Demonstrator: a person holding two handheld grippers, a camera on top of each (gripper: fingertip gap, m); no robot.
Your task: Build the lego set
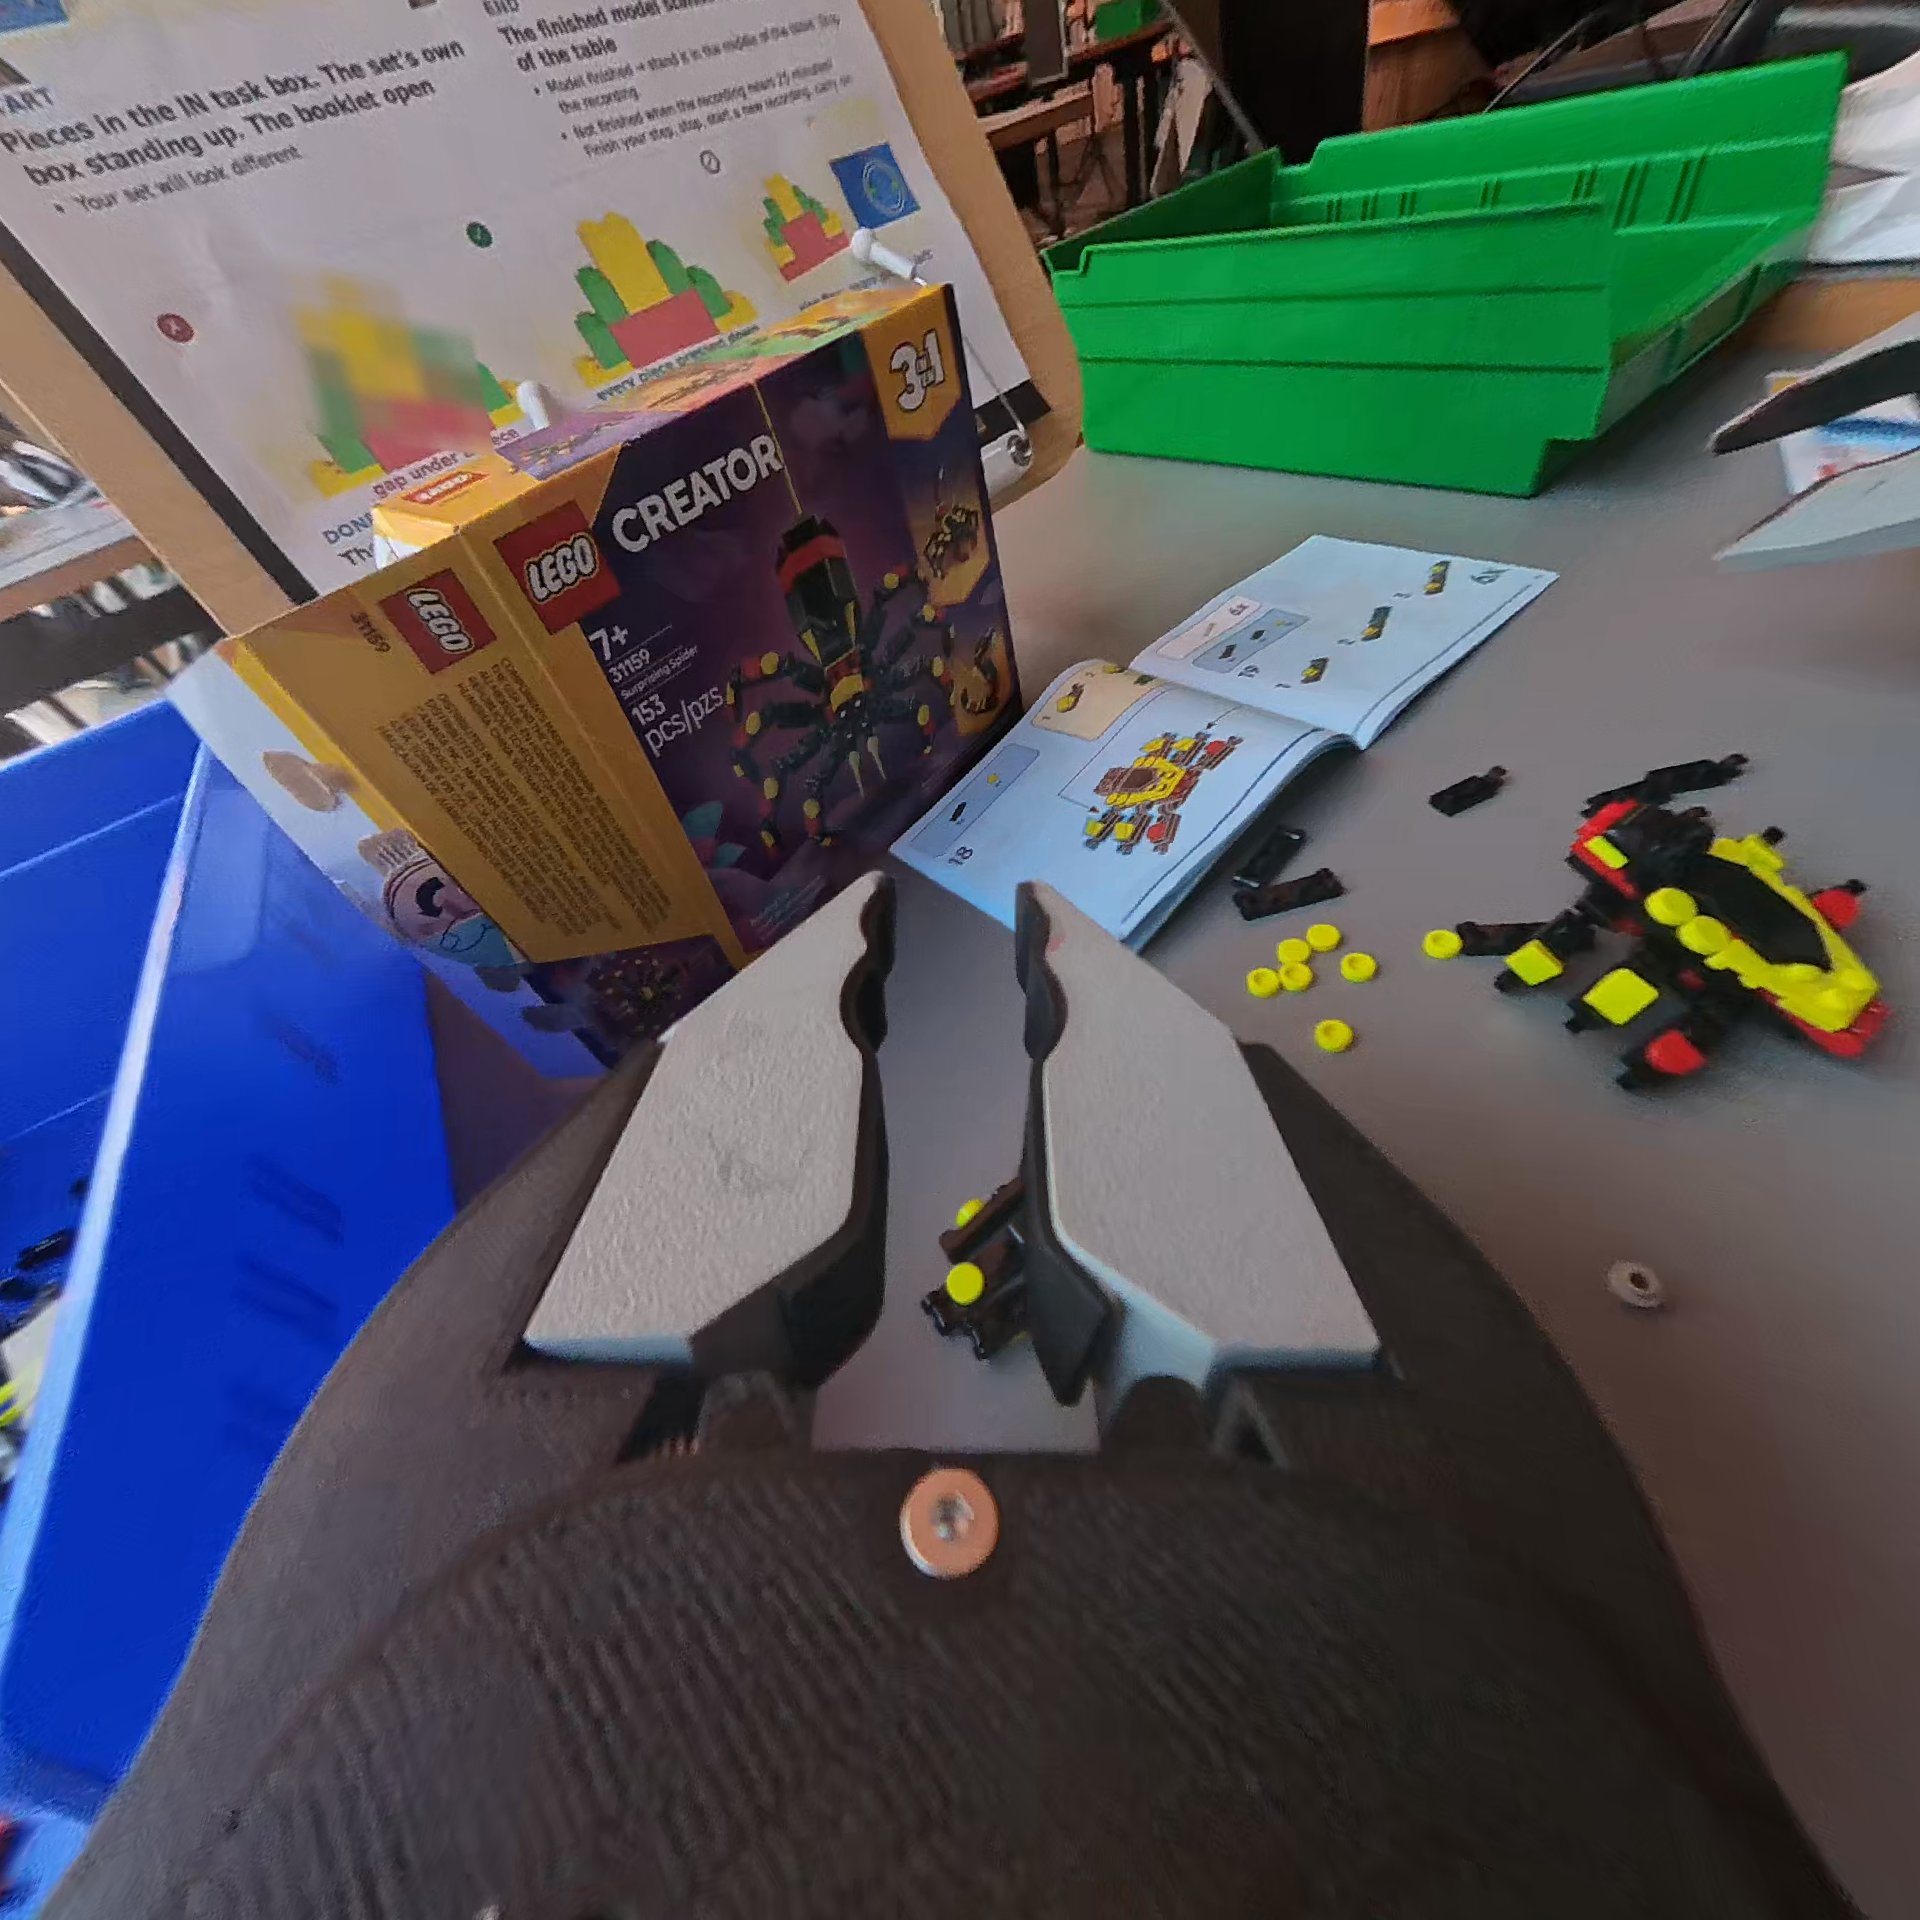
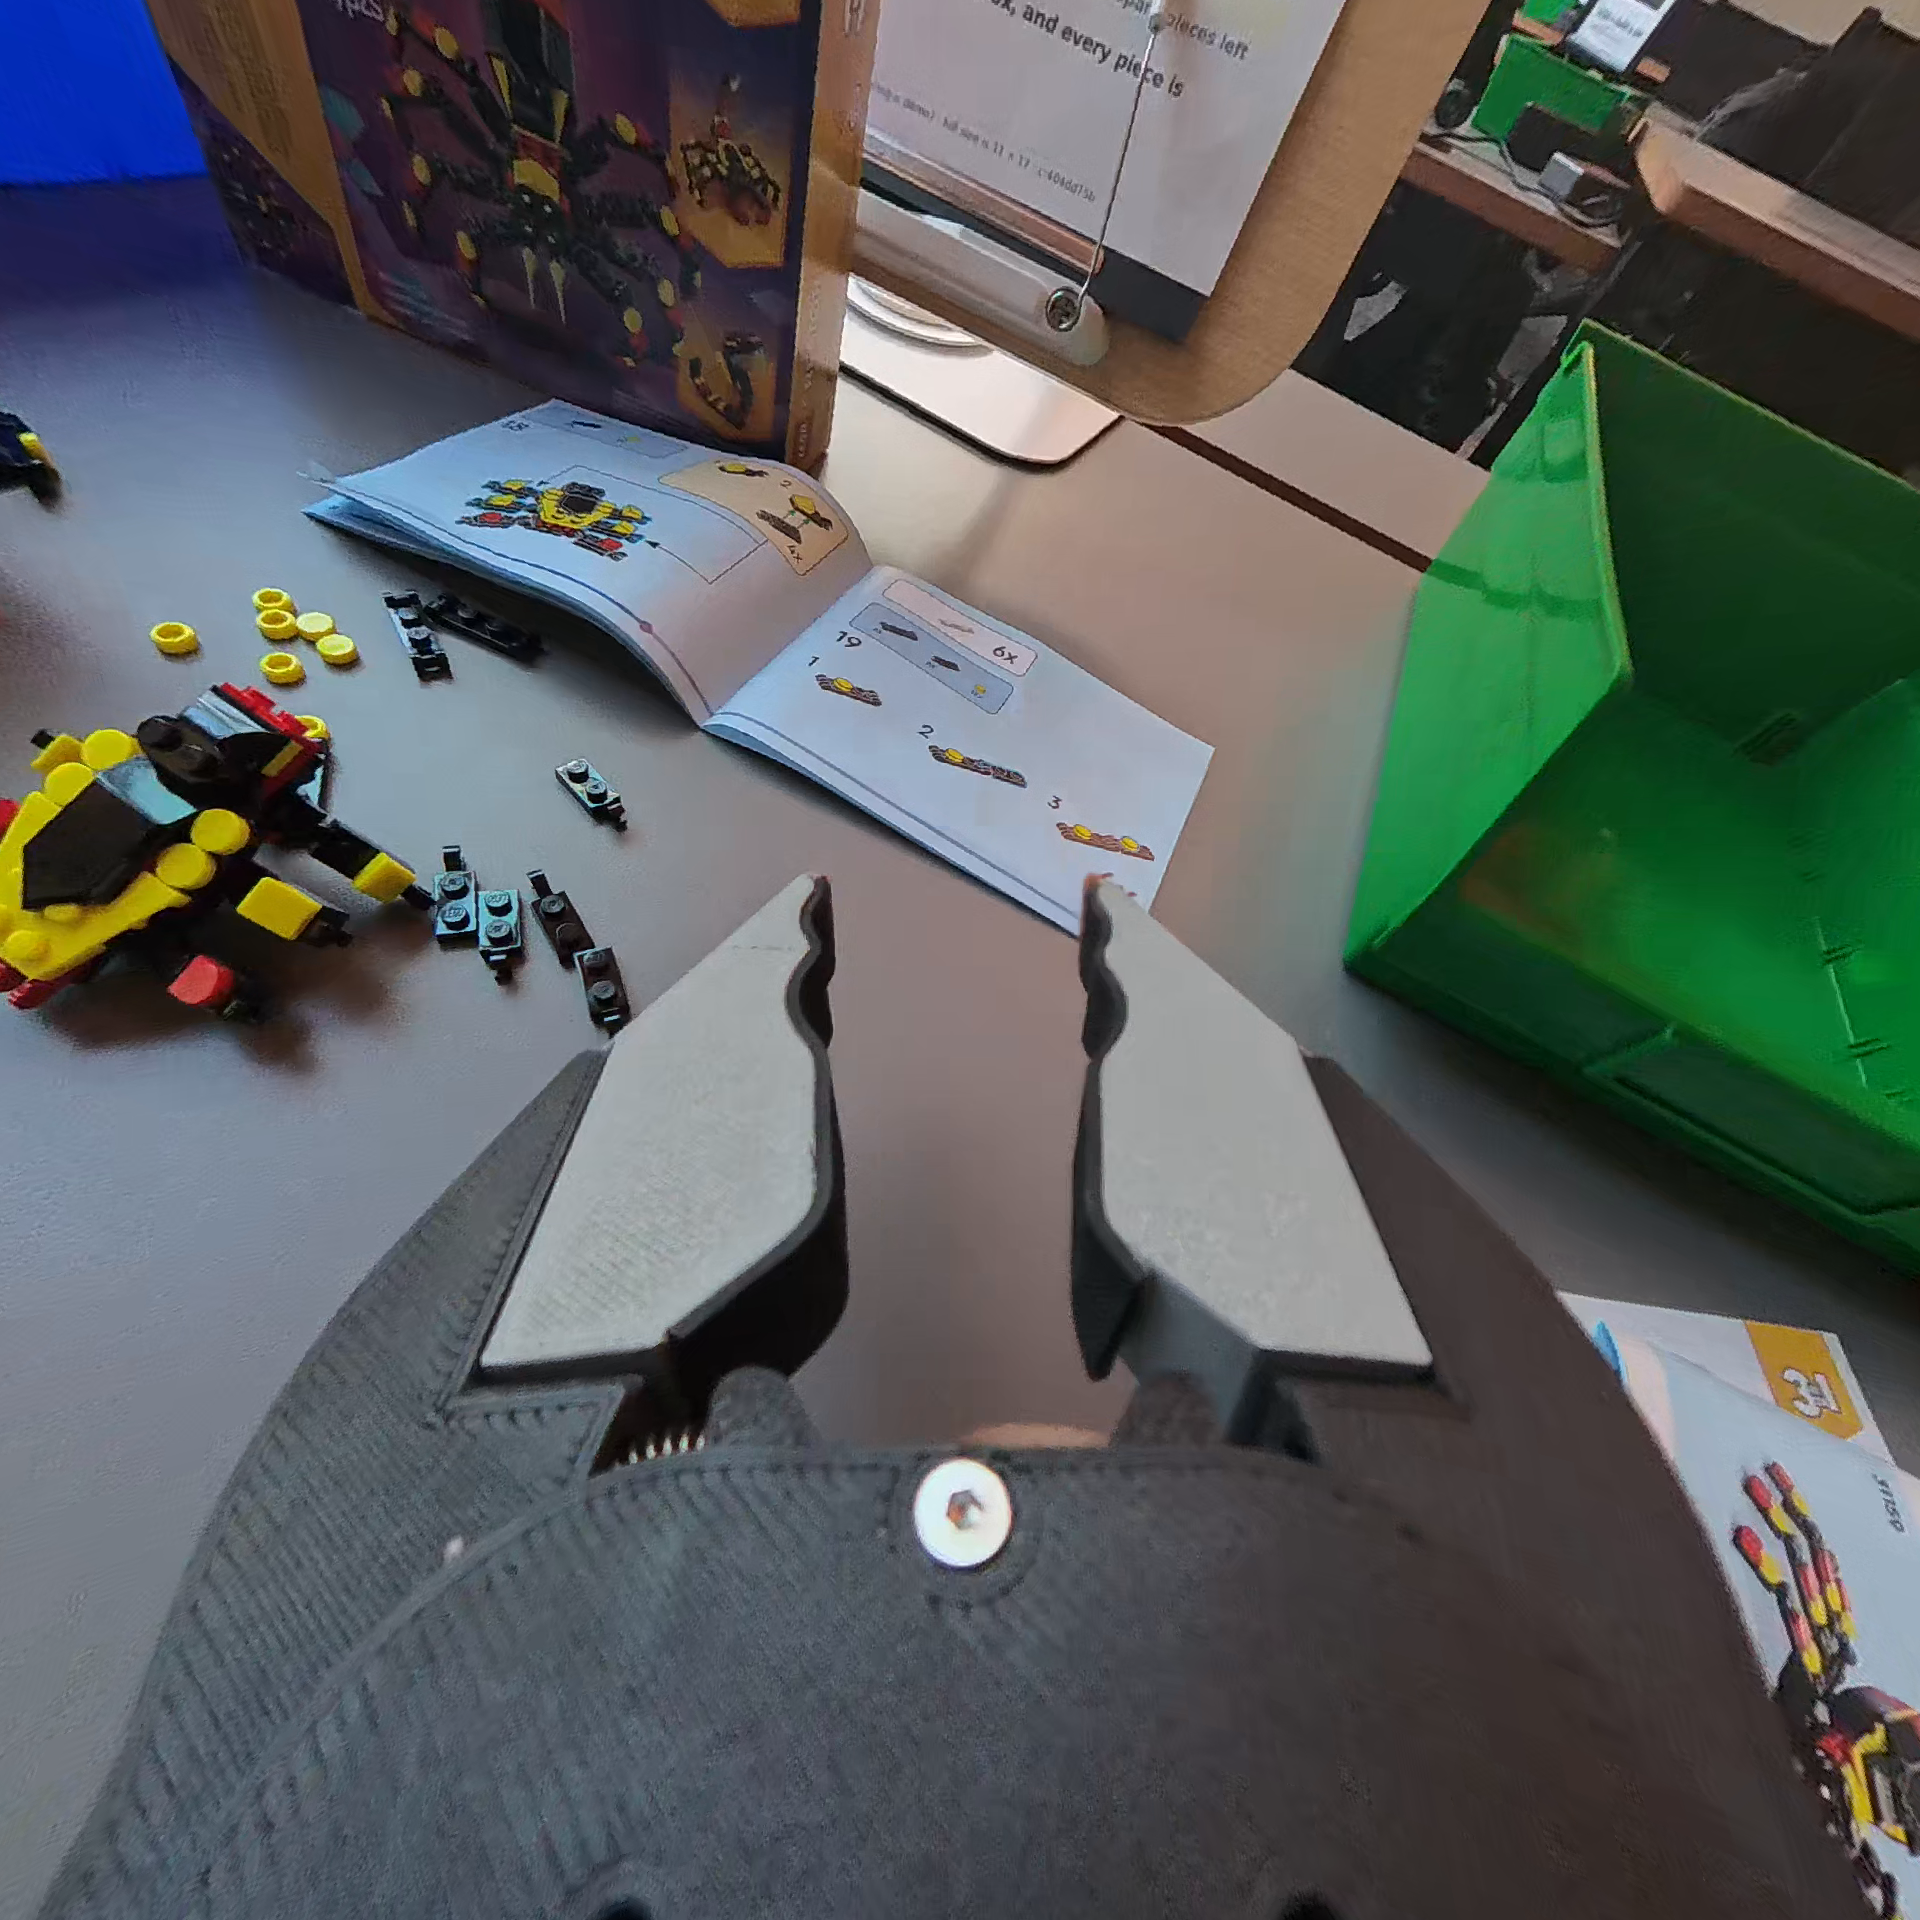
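The left gripper (image 1: 956, 894) hangs over the grey table (image 1: 1455, 1299) with its jaws a little apart and nothing pinched at the tips. Low between its fingers (image 1: 1164, 1164), near the base, a small black leg piece with yellow studs (image 1: 977, 1273) shows against the table; it seems to lie below rather than be held, though I cannot be sure. Just beyond the tips stands the purple and yellow set box (image 1: 727, 665), upright, with a blue bin (image 1: 208, 1143) to its left and a printed instruction board (image 1: 468, 208) behind it.

The right gripper (image 2: 951, 904) is spread wider, empty, over bare table, its right tip just over the near corner of the open instruction booklet (image 2: 810, 644). The booklet lies flat, its far edge close to the box.

The partly built spider body (image 2: 156, 852), yellow, black and red, rests on the table left of the right gripper. Far of it lies a cluster of yellow round studs (image 2: 286, 634), and beside those two long black plates (image 2: 457, 629). Nearer, between the model and the gripper, sit several small black hinge plates (image 2: 520, 920), with one more (image 2: 592, 792) a little apart toward the booklet.

A green bin (image 2: 1662, 831) sits tipped at the right, and a second booklet (image 2: 1808, 1558) with the spider pictured lies at the near right edge
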